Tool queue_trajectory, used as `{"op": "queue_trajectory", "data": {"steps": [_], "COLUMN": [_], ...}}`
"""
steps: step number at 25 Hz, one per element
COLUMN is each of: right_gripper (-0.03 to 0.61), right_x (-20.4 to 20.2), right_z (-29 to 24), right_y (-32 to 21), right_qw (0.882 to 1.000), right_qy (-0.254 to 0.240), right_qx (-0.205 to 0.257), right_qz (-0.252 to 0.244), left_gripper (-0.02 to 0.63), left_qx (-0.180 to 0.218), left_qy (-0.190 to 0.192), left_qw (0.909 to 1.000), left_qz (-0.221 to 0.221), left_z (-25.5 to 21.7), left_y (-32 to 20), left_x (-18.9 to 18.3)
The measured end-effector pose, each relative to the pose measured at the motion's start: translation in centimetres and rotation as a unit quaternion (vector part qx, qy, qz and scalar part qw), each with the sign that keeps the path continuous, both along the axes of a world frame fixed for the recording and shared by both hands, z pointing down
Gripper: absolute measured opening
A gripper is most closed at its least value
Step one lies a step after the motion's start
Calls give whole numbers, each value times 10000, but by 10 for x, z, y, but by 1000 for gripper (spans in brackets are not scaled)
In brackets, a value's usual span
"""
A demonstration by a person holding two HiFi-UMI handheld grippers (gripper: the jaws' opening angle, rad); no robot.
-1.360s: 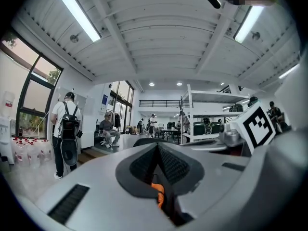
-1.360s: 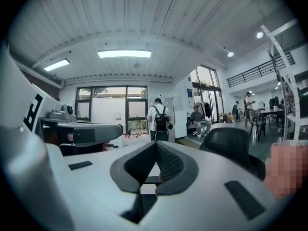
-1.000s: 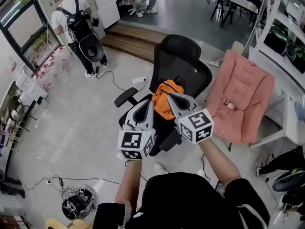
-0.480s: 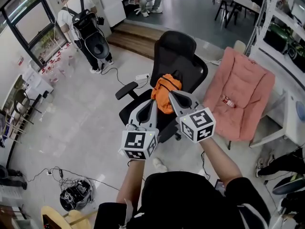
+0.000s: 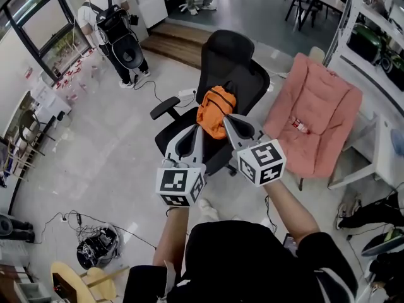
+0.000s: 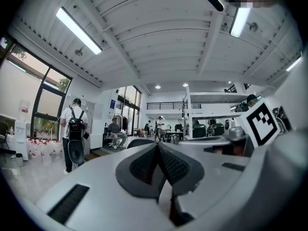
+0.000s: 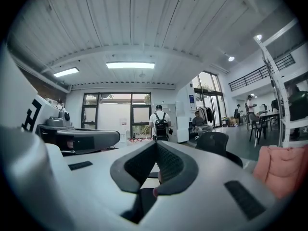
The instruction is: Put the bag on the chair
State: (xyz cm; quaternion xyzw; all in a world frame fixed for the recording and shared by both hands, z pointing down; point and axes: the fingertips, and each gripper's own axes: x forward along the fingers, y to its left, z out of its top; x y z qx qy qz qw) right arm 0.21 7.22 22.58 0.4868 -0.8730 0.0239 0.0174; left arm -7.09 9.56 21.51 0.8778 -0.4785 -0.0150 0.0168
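The orange bag [image 5: 214, 109] is seen on the black office chair [image 5: 232, 55], set at the back of the seat against the foot of the backrest. Both claws are held level in front of it, over the front part of the seat.

The left claw [image 5: 200, 130] is pressed together. In the left gripper view [image 6: 158, 144] its ribbed pads [image 6: 174, 166] are shown meeting along one line, and nothing is made out between them. The right claw [image 5: 226, 118] is likewise pressed together. In the right gripper view [image 7: 155, 143] its dark pads are closed edge to edge with nothing gripped. In the head view the tips of both claws are overlapped with the lower edge of the bag. Whether the bag is touched there cannot be told.

A pink padded seat [image 5: 312, 115] is placed just beside the chair on the person's right, and it is also caught at the right edge of the right gripper view [image 7: 284, 170]. The chair's backrest [image 7: 216, 141] is seen there too, to the right of the claw. A person with a backpack [image 5: 113, 24] is seen standing well apart on the pale floor [image 5: 107, 150], near the windows.
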Motion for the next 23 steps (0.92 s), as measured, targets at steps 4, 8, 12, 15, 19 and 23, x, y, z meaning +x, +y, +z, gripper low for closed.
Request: {"op": "queue_trajectory", "data": {"steps": [4,8,12,15,19,23], "right_gripper": [2,2,2,2,2,2], "right_x": [4,12,21,21,19,17], "right_z": [2,3,3,4,5,6], "right_y": [11,17,17,19,25,24], "right_qw": [10000,10000,9999,9999,10000,10000], "right_qy": [14,2,-55,-48,-33,-34], "right_qx": [56,72,43,40,43,42], "right_qz": [-23,-1,91,96,59,52], "left_gripper": [12,12,12,12,12,12], "left_qx": [34,42,35,46,72,77], "left_qy": [8,28,24,25,31,25], "left_qw": [10000,10000,10000,10000,9999,10000], "left_qz": [-1,-10,-27,-58,-64,-58], "left_z": [2,5,4,4,3,4], "left_y": [10,17,22,25,29,28], "left_x": [4,9,8,6,6,4]}}
